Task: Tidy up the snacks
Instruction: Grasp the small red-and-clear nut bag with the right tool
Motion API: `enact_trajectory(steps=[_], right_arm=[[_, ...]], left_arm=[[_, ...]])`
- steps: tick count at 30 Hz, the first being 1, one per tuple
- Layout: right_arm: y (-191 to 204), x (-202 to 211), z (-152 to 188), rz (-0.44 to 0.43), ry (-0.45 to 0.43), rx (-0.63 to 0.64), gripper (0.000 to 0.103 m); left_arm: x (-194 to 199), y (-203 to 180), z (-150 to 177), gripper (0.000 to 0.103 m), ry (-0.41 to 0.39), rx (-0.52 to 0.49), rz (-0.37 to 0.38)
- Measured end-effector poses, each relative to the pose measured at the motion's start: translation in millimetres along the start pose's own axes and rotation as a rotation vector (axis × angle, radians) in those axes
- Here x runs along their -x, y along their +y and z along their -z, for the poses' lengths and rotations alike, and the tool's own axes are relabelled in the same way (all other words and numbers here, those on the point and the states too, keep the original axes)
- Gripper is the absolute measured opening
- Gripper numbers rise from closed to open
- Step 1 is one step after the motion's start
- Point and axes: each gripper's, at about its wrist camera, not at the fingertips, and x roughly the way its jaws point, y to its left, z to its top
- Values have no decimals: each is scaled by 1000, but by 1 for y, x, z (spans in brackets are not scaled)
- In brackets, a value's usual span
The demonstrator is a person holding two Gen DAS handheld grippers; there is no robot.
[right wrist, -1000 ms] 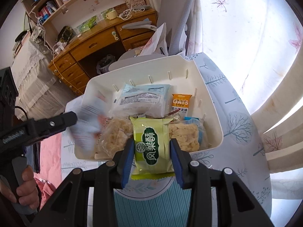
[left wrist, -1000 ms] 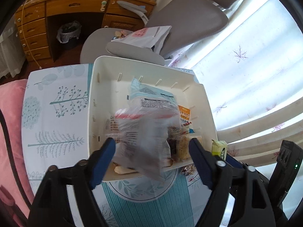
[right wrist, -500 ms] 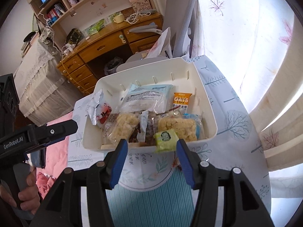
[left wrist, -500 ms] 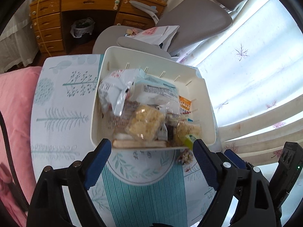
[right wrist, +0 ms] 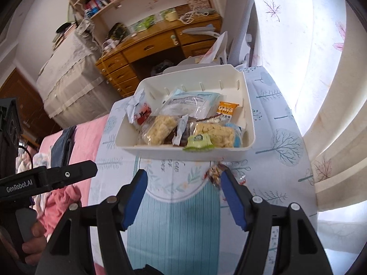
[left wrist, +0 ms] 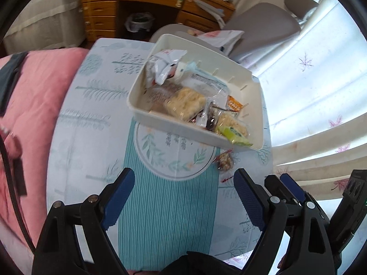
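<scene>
1. The table [right wrist: 275,119] carried a white bin [right wrist: 243,91] at its far end.
2. Snack packets [right wrist: 190,105] filled the bin; a green packet [right wrist: 198,141] overhung its near wall.
3. The left gripper [left wrist: 183,183] stood wide open, empty.
4. The right gripper [right wrist: 183,183], jaws just opening, held nothing.
5. One small snack [right wrist: 214,174] lay on the table beside the bin.

Snacks [left wrist: 183,105] fill bin [left wrist: 174,128]; labels blurred.
</scene>
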Motion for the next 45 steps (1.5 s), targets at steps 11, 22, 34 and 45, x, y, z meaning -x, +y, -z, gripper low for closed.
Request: enact_trajectory(steps=[11, 22, 34, 45], right_arm=[[-21, -3, 39, 9, 46, 130, 67], [-32, -53, 71, 77, 9, 313, 67], [-38, -119, 62, 144, -53, 443, 67], [-32, -153, 65, 156, -30, 529, 67]], left_arm=[[13, 4, 71, 87, -58, 142, -122], [-12, 17, 111, 87, 7, 221, -266], [-28, 30, 100, 87, 28, 263, -354], [-56, 29, 89, 87, 91, 259, -397]])
